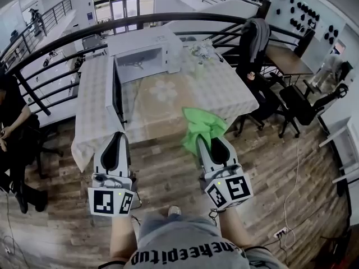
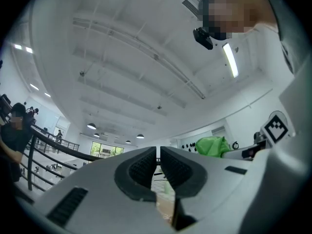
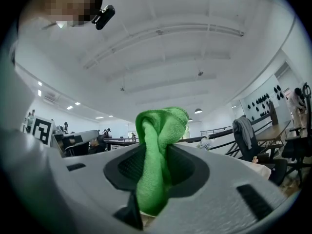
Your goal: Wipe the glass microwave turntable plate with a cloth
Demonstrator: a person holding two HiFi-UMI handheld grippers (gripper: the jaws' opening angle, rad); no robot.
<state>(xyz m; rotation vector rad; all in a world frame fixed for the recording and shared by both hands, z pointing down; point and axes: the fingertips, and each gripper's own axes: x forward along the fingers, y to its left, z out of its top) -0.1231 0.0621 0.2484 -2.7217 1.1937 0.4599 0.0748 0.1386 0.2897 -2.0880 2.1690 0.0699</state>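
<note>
Right gripper: jaws clamped on green cloth. Left gripper: jaws closed, empty. Table ahead; microwave door open.

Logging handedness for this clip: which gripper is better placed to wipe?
Probably right: the right gripper is shut on the green cloth, while the left gripper is shut and empty.

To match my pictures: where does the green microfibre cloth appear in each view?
Head view: the green microfibre cloth is lower centre, held by the right claw.
Left gripper view: right of centre, small.
Right gripper view: centre, clamped in that claw.
Shared landmark: the curved black railing.
</note>
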